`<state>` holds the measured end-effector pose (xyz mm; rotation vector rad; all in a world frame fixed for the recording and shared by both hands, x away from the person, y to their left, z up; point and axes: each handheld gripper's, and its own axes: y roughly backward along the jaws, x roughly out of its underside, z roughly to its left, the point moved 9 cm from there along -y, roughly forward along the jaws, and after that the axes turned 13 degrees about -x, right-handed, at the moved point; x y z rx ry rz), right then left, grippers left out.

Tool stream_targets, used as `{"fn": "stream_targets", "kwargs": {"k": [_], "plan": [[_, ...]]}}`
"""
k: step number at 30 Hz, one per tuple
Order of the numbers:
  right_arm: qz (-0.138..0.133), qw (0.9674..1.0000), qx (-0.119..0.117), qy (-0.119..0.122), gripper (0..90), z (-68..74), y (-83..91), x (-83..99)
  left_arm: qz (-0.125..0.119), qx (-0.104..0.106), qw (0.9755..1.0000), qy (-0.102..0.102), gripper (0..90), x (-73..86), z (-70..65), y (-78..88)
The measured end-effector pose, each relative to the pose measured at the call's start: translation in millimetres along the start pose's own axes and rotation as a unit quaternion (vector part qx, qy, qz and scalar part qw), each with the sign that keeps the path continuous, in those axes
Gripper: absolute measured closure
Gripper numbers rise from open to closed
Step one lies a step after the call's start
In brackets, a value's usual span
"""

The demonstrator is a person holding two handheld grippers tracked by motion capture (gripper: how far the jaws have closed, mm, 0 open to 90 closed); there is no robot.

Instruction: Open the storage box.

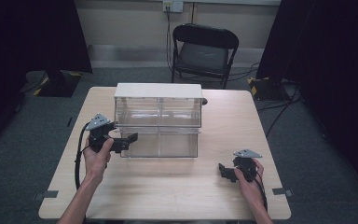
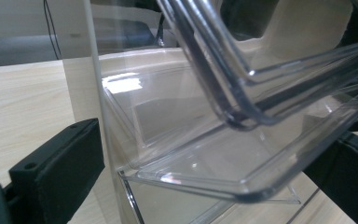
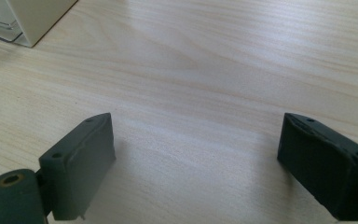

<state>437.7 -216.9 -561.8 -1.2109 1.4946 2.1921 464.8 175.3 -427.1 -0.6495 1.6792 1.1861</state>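
Left gripper (image 1: pixel 129 139) jaws seemingly straddling clear drawer (image 1: pixel 161 144), right gripper (image 1: pixel 223 171) spread wide

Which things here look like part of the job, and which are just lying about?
Likely part of the job:
- clear plastic drawer unit, its lower drawer pulled out
- left claw, open around that drawer's edge
- right claw, open over the wooden table

Just about:
- black folding chair
- wall socket
- floor cables

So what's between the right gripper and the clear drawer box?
Bare wooden table: in the high view nothing lies between the right gripper and the clear drawer box; the right gripper view shows bare wood too.
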Motion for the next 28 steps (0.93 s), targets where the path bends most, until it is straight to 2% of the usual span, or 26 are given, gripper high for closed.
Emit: {"fn": "stream_targets", "kwargs": {"k": [16,18,19,24,25,28], "plan": [[0.000,1.0000,0.000,0.000,10.2,0.0,0.0,0.0,0.001,-0.003,1.0000,-0.002,0.0,0.1,-0.4,-0.4],[0.000,1.0000,0.000,0.000,10.2,0.0,0.0,0.0,-0.001,-0.002,1.0000,0.005,0.0,-0.4,-1.3,0.0],[0.000,1.0000,0.000,0.000,10.1,0.0,0.0,0.0,0.002,-0.002,1.0000,0.000,0.0,0.4,-0.2,0.5],[0.000,1.0000,0.000,0.000,10.1,0.0,0.0,0.0,0.000,-0.004,1.0000,0.004,0.0,-0.2,-0.6,-0.2],[0.000,1.0000,0.000,0.000,10.1,0.0,0.0,0.0,0.003,-0.004,1.0000,-0.002,0.0,0.4,0.0,-0.3],[0.000,1.0000,0.000,0.000,10.1,0.0,0.0,0.0,0.003,-0.002,1.0000,0.000,0.0,0.5,-0.4,-0.4]]}}
